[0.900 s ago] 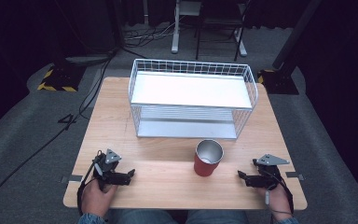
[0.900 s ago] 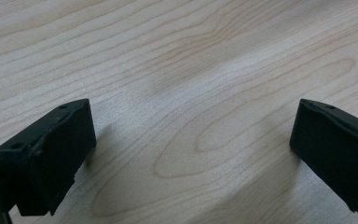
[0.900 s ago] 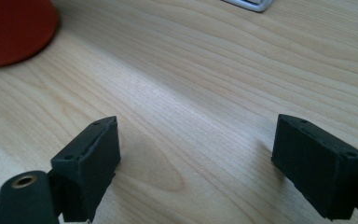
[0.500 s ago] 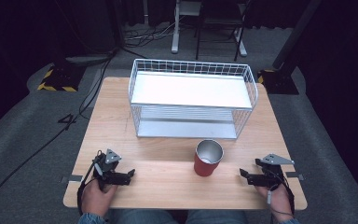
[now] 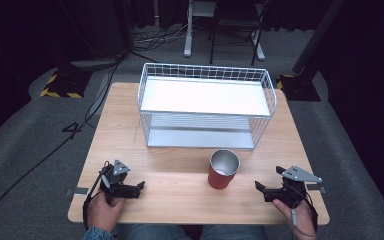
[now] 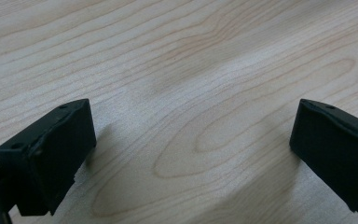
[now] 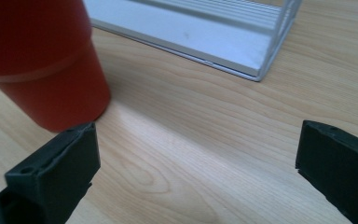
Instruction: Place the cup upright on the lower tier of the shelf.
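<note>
A red cup (image 5: 223, 172) with a bare metal inside stands upright on the wooden table (image 5: 180, 200), in front of a white wire rack (image 5: 205, 97). My right gripper (image 5: 261, 190) rests near the table's front right, its jaws open and pointing left toward the cup, a short gap away. In the right gripper view the cup (image 7: 42, 65) looms at the upper left, just beyond my left jaw, with nothing between the jaws of the right gripper (image 7: 196, 158). My left gripper (image 5: 138, 187) lies at the front left, open over bare wood (image 6: 191, 140).
The two-level wire rack (image 7: 191, 28) fills the back half of the table. Cables, a chair base and black-and-yellow floor plates (image 5: 60, 87) lie on the dark floor beyond. Bare tabletop stretches between the two grippers along the front edge.
My right gripper has drifted slightly toward the table's right edge. The left gripper, cup and rack have stayed put.
</note>
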Demonstrator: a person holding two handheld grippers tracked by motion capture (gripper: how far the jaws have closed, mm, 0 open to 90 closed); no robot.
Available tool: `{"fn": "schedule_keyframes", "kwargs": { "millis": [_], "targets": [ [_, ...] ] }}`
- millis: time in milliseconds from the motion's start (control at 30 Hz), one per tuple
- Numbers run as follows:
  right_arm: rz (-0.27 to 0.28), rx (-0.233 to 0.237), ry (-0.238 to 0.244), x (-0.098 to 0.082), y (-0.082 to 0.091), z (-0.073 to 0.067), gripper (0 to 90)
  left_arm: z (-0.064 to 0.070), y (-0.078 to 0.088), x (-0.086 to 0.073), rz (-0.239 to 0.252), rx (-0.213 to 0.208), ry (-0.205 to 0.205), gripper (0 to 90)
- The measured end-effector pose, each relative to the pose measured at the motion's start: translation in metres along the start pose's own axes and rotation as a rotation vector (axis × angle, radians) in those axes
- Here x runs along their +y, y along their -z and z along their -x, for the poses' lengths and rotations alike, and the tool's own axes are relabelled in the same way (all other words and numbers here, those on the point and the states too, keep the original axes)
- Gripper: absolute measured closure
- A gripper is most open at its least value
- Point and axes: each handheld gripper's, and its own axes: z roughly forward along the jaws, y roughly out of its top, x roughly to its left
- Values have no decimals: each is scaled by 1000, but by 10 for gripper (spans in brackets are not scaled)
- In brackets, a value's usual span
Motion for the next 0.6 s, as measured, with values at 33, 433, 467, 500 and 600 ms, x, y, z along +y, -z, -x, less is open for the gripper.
{"fn": "schedule_keyframes", "kwargs": {
  "millis": [33, 433, 467, 500, 600],
  "targets": [
    [-1, 2, 10, 1, 0, -2, 1, 0, 0, 0, 0, 0, 0, 5],
    [45, 83, 35, 6, -7, -27, 1, 0, 0, 0, 0, 0, 0, 5],
    [52, 89, 41, 6, -8, -29, 1, 0, 0, 0, 0, 0, 0, 5],
    [56, 97, 42, 6, -10, -31, 0, 0, 0, 0, 0, 0, 0, 5],
    [71, 124, 40, 6, -15, -37, 1, 0, 0, 0, 0, 0, 0, 5]
  ]
}}
